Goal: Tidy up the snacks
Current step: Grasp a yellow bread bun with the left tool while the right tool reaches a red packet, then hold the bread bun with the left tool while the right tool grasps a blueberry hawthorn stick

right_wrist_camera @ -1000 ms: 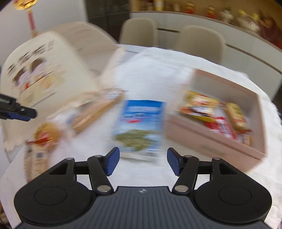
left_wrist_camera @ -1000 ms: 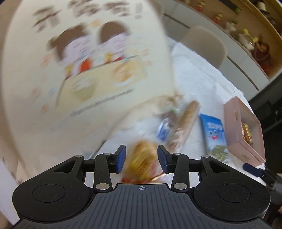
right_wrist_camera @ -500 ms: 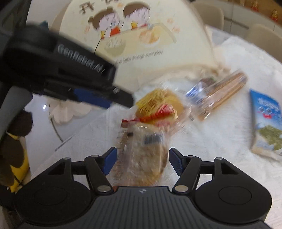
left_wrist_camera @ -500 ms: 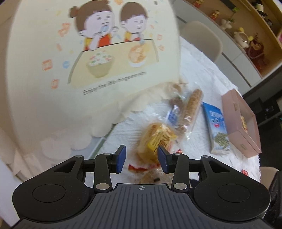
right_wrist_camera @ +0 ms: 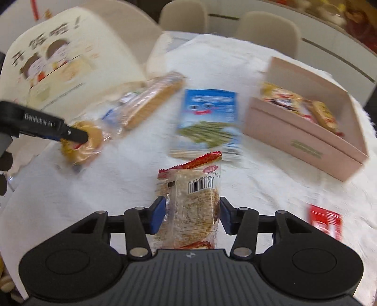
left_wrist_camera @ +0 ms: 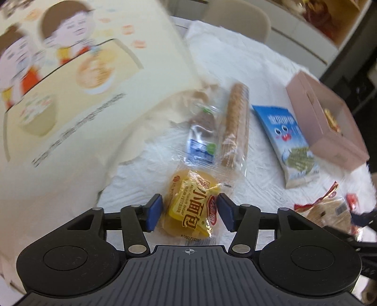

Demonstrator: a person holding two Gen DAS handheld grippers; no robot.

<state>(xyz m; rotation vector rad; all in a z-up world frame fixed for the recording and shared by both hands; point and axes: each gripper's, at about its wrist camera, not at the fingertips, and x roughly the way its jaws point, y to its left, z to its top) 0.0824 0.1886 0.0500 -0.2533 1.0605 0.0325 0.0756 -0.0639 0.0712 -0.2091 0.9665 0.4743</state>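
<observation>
We see round table under white textured cloth. Beige upholstered chairs ring far side, one more seen from left view. Behind them long white cabinet front with dark groove; wooden shelf of blurred ornaments above. Soft even daylight.

Round yellow-wrapped small bread in clear plastic: flat on white cloth, at 6 o'clock in left wrist view. Clear-wrapped beige rice cracker with red serrated ends and barcode: lengthwise at 6 o'clock in right wrist view. Long clear sleeve of tan biscuits and blue-white clear packet: side by side, 12 o'clock of bread. Blue seaweed snack bag: flat, centre. Pink open cardboard box: at 2 o'clock, several wrapped snacks inside. Small red packet: at 4 o'clock.
</observation>
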